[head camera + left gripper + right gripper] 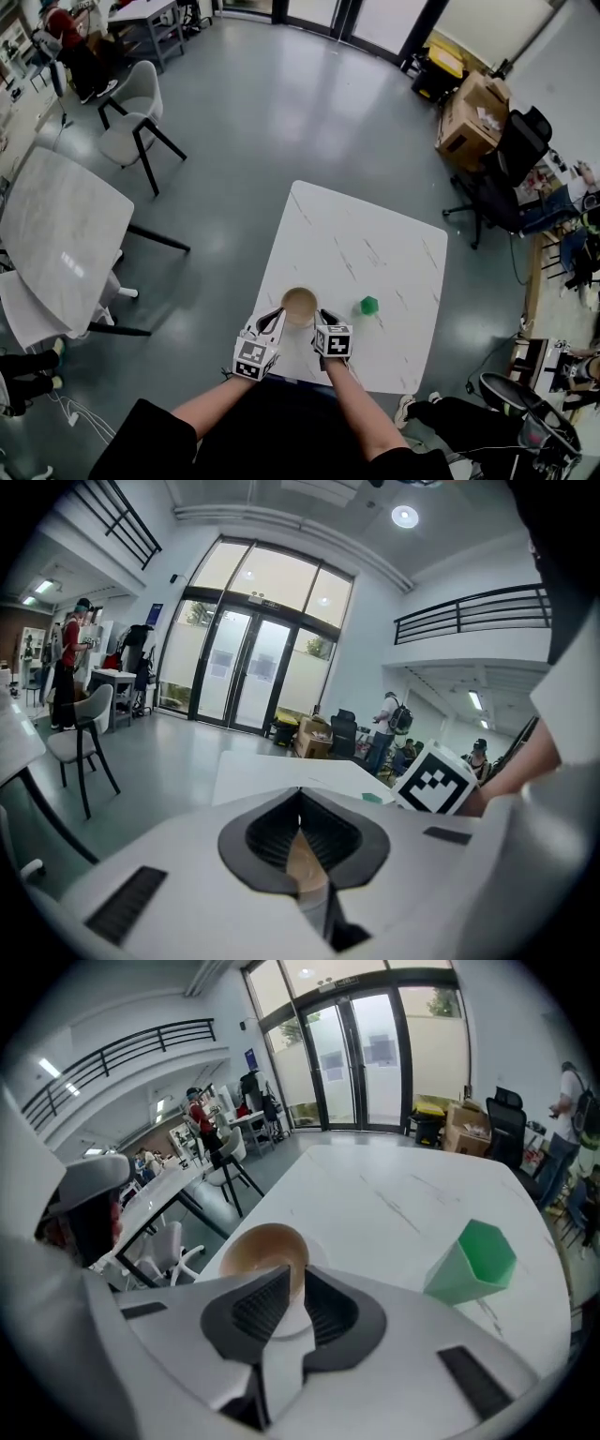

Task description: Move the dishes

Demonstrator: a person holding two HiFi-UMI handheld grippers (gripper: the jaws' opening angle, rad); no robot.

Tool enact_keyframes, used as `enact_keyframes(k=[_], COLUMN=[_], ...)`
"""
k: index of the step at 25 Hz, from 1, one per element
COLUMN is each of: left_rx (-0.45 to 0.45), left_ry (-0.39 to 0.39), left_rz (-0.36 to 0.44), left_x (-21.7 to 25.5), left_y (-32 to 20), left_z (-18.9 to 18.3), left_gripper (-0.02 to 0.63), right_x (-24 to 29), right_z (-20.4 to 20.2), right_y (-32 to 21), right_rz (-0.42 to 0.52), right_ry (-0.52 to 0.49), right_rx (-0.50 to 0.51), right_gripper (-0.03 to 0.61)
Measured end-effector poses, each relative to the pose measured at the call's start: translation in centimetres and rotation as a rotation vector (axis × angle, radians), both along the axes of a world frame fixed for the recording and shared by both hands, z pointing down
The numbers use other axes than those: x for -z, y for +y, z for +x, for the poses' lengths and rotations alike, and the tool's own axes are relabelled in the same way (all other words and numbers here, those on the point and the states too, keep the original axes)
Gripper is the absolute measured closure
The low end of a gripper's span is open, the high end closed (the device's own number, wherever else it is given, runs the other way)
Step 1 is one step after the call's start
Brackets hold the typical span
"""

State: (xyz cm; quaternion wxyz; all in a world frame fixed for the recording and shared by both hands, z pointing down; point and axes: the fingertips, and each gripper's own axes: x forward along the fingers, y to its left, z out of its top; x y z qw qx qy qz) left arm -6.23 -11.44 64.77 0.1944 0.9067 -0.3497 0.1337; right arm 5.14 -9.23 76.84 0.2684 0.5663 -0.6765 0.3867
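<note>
Bowl [299,304], round, tan inside and white outside, by the table's [394,244] near edge; left gripper [274,319] and right gripper [325,317] each pinch its rim.

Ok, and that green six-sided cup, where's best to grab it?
Take the green cup across two opposite flat faces, near mid-height, coming in from above. It seems to stand upright and alone on the white table, and its flat parallel sides should seat the pads better than the corners.
</note>
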Motion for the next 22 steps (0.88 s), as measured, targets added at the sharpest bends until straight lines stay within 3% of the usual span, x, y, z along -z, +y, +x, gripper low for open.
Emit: enact_keyframes(k=[5, 16, 22], left_rx=[-0.040, -0.034, -0.077], left_ry=[-0.004, -0.016, -0.045], left_rz=[-0.001, -0.027, 0.012], left_x=[-0.1, -1.0, -0.3], left_y=[-0.7, -1.8, -1.5], left_z=[-0.3, -1.4, -1.2], left_gripper=[0.597, 0.597, 0.597], right_x=[-1.5, -4.4, -4.2], right_z=[0.0, -0.5, 0.1], right_y=[-0.4, -0.6, -0.5], right_rz=[-0.060, -0.137, -0.148], right_ry=[-0.035, -0.139, -0.110], right_rx=[-0.071, -0.197, -0.227], right_gripper=[0.505, 0.499, 0.541])
